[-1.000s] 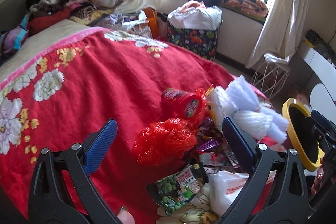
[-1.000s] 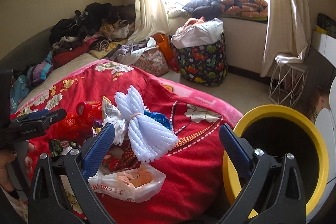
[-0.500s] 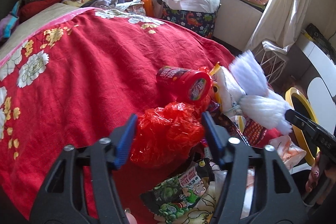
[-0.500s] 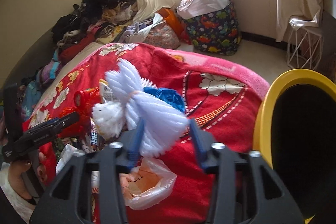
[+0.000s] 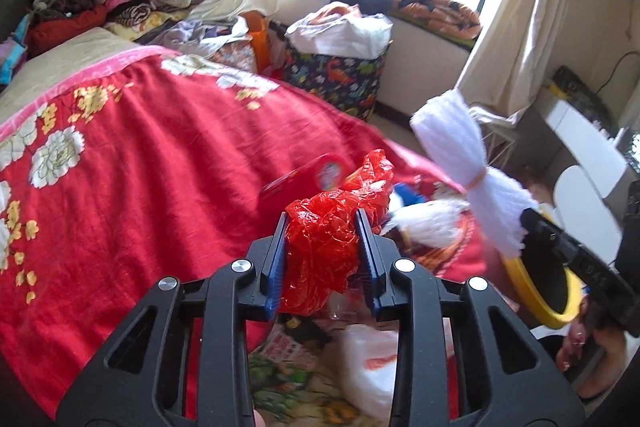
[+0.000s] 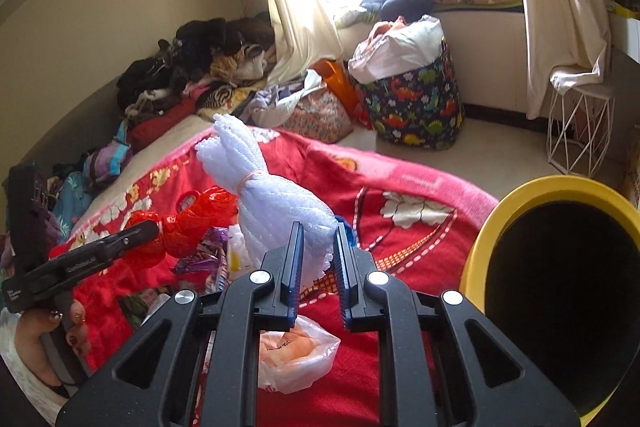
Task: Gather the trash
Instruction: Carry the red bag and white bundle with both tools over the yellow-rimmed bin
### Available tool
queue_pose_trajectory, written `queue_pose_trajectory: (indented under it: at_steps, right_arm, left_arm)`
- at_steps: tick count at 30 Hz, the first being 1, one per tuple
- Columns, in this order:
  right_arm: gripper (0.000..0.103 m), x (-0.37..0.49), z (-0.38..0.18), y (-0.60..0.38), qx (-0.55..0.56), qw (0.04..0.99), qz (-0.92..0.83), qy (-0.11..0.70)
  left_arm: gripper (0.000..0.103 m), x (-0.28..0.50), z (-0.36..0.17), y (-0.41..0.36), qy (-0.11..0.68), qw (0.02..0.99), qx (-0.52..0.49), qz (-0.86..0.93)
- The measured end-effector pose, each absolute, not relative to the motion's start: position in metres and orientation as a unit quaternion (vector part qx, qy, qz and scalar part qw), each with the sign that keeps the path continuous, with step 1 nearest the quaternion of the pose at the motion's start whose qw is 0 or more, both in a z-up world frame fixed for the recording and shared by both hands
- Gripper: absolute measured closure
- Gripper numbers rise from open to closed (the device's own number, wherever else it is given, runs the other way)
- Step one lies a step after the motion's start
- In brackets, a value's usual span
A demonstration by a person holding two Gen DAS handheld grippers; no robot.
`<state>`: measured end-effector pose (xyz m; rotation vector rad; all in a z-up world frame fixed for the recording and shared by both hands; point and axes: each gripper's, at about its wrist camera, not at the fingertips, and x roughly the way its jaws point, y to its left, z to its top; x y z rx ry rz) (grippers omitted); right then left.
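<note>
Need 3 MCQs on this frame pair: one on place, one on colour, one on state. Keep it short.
1. Where is the bin relative to the bed?
A. on the blanket
B. beside the bed's edge, at the right of the right wrist view
C. on the window ledge

2. What colour is the bin's rim?
A. yellow
B. green
C. white

3. What are the left tongs doing?
A. standing wide open over bare blanket
B. shut on nothing
C. clamped on the red plastic bag

Answers:
1 B: the rim sits off the blanket's edge, lower right.
2 A: yellow ring around a black inside.
3 C: both blue pads press into the crumpled red plastic, having just been closing; the right tongs likewise pinch the white foam bundle.
</note>
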<state>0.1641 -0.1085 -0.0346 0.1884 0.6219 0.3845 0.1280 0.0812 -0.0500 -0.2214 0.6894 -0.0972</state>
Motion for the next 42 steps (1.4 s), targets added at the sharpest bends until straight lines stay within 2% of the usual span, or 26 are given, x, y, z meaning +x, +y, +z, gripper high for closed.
queue_pose_trajectory:
  at_steps: [15, 42]
  right_arm:
    - [0.088, 0.145, -0.016, -0.148, 0.117, 0.943, 0.158, 0.269]
    - [0.088, 0.113, -0.019, -0.241, 0.182, 0.949, 0.045, 0.253]
  left_arm:
    - [0.079, 0.109, -0.005, 0.043, 0.291, 0.949, -0.09, -0.077]
    - [0.079, 0.112, -0.008, -0.047, 0.299, 0.939, -0.045, -0.162]
